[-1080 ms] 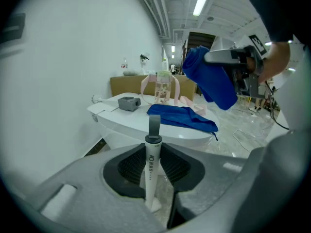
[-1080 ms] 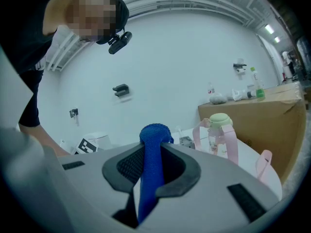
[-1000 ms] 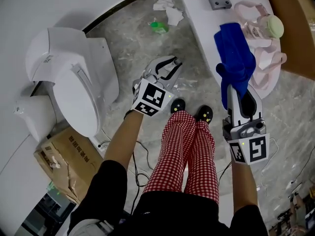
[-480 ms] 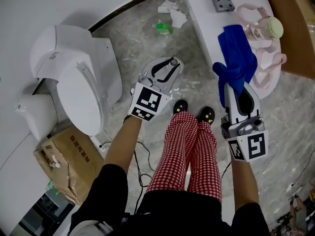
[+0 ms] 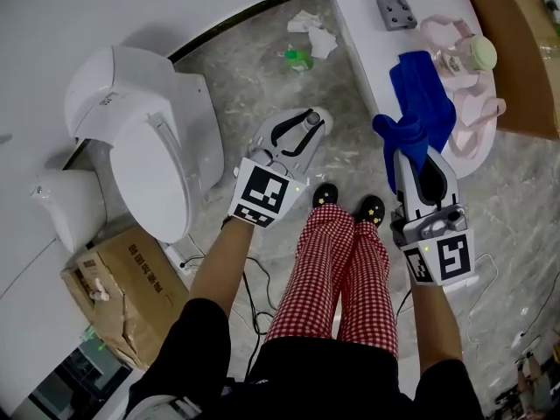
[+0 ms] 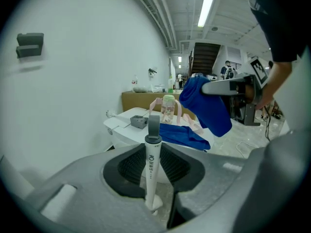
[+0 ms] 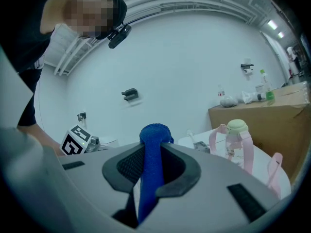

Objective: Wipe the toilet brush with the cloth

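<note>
The left gripper is clenched on the toilet brush. The brush's white handle stands upright between the jaws, its grey loop end poking above them. The brush head is not in view.

Left of this gripper is a white toilet with its lid down, its rounded edge close by. A torn cardboard box sits below the toilet, against the wall. Ahead of the left gripper is grey marbled floor, with crumpled paper and a small green item at its far end.

Between the two grippers are the person's legs in red checked trousers.

The right gripper is clamped shut on the blue cloth, which bunches out past its jaws. Just beyond them is the edge of a white counter, where more blue fabric lies. I cannot tell whether that fabric is the same piece. A pink-strapped bottle and a grey block stand further along the counter. The two grippers are apart, with clear air between brush and cloth.
</note>
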The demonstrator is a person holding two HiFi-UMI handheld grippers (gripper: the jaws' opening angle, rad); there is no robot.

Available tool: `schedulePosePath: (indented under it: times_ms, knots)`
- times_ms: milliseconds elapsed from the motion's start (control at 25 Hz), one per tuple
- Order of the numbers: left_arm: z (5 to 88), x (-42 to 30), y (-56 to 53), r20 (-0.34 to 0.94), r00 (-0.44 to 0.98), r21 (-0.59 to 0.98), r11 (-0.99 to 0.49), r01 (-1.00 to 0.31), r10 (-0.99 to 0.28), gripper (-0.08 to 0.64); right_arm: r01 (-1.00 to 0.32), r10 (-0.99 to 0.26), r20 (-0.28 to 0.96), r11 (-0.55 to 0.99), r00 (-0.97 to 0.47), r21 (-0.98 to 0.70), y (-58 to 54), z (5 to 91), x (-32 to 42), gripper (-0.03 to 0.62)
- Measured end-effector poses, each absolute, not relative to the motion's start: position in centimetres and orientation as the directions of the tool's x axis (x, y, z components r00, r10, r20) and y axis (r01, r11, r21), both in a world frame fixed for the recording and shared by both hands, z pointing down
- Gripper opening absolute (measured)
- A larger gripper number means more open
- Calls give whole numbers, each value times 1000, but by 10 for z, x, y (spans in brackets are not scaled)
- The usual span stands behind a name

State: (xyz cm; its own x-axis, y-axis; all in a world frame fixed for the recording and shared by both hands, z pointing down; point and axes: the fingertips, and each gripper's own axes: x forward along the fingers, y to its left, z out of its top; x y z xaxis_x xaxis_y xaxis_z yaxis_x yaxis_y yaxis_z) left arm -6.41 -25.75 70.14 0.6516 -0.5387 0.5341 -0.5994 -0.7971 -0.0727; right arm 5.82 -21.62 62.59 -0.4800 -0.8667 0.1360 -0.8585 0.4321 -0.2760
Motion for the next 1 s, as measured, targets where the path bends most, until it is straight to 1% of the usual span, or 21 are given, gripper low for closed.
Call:
schedulePosePath:
  times_ms: [280,600,1000]
  knots:
    - [681,-66,-247,531,675,-63,-817,-573,-513,95,-846,-863,117,443,-492,-297,-216,610,48,64]
    - [653,-69,-241,518,680,-84,-822,-564,-520,95,-829,-851,89,473,-518,-300,-214,590,33,64]
    - [612,-73,-234,502,704,-59,-832,-552,-502,95,-812,-845,57,490,-532,-318,-217,558,22,64]
